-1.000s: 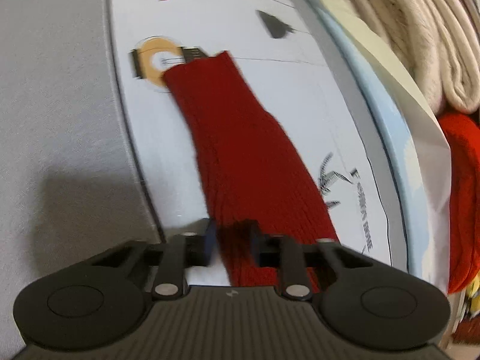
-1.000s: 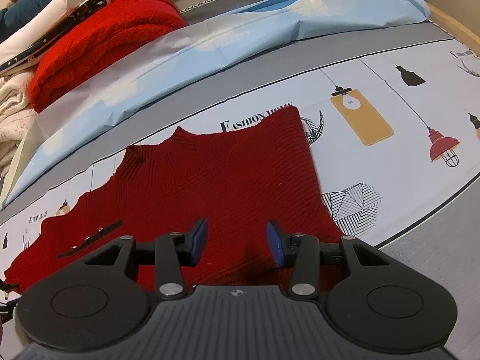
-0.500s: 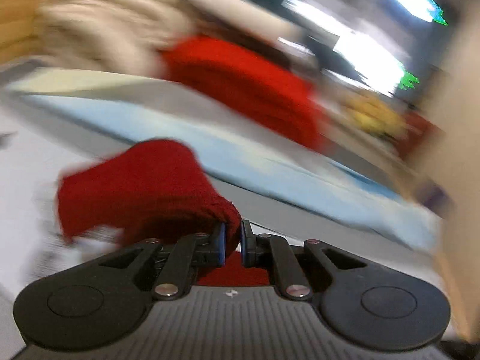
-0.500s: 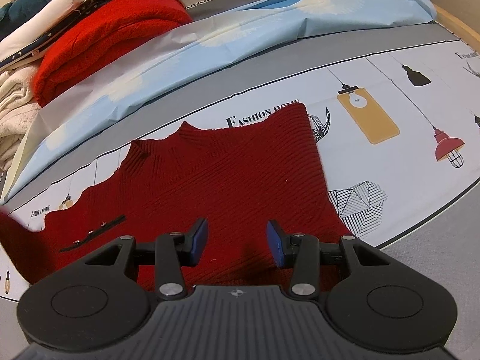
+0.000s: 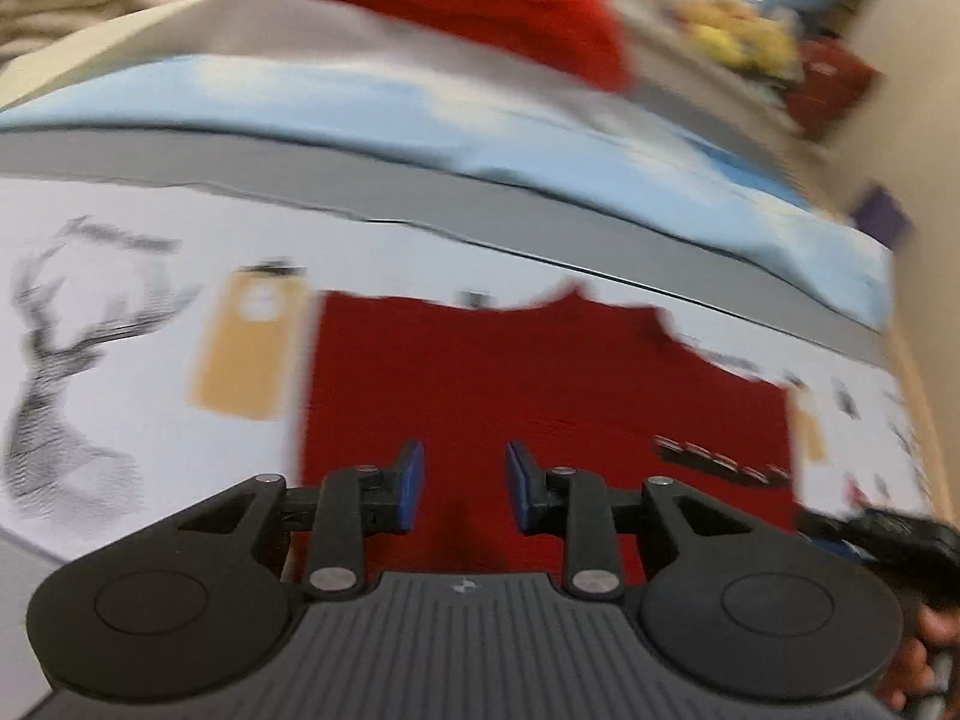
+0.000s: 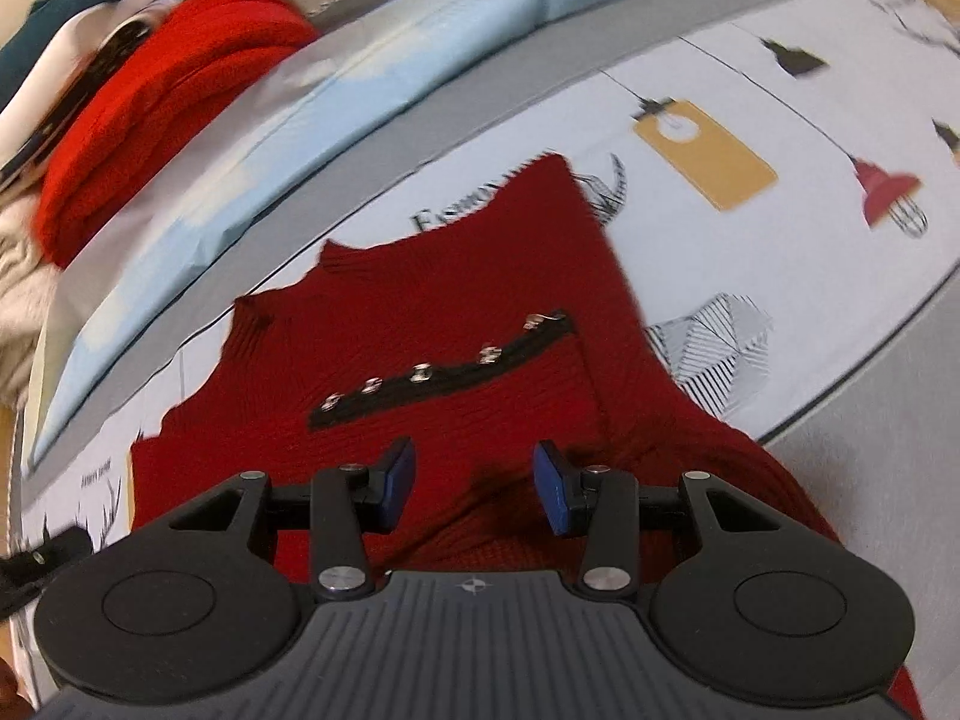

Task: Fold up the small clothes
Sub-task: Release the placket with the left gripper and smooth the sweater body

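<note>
1. A dark red knitted sweater (image 6: 456, 324) lies flat on a white bedsheet (image 6: 798, 276) printed with lamps, a stag and geometric shapes.
2. One sleeve is folded across the sweater's body; its cuff bears a black strap (image 6: 444, 372) with a row of silver studs.
3. The left gripper (image 5: 462, 486) hovers over the lower part of the sweater. Its blue-padded jaws are opening, with only bare knit seen in the gap — nothing is held.
4. The right gripper (image 6: 474, 483) hangs over the sweater's lower edge, just below the studded strap. Its jaws stand apart and grip nothing.
5. Beyond the sheet runs a grey band, then a pale blue cover (image 6: 336, 102).
6. At the far side sits a pile of folded clothes — a bright red knit (image 6: 156, 114) on top of cream fabric (image 6: 18, 276).
7. The left view is blurred, so fine detail there is hard to tell.
</note>
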Demonstrator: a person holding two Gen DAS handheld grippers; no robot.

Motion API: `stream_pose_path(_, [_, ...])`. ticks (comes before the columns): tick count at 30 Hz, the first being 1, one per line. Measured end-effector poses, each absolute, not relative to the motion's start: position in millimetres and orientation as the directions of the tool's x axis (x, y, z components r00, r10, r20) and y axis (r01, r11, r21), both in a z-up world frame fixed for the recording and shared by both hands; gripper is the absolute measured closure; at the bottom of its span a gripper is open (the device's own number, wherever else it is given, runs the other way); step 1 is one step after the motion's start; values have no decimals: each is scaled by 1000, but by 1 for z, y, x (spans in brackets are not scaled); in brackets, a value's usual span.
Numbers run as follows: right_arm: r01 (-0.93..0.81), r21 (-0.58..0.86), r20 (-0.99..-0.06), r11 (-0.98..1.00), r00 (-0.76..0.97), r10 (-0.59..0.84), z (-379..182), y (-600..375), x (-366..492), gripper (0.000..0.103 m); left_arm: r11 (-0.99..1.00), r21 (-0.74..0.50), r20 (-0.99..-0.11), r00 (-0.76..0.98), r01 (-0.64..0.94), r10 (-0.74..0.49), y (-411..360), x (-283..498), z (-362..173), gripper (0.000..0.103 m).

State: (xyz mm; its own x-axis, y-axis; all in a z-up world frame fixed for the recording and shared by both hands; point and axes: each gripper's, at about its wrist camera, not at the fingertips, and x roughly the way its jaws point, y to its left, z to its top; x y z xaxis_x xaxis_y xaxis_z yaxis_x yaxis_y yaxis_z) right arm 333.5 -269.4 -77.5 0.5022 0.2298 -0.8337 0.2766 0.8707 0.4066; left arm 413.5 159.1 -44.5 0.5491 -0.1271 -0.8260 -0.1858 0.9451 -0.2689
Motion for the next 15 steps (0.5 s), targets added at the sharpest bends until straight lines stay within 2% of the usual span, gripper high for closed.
stream_pose_path(4, [362, 448, -836, 818, 494, 240, -91, -283, 335, 58, 918, -312, -821, 556, -246, -130, 187, 419, -42, 71])
stream_pose_path(7, [406, 485, -831, 774, 489, 264, -101, -288, 337, 58, 921, -318, -812, 566, -225, -142, 186, 422, -40, 71])
stream_pose_path(15, [477, 475, -852, 740, 460, 250, -118, -291, 341, 59, 921, -328, -817, 552, -211, -164, 178, 406, -38, 71])
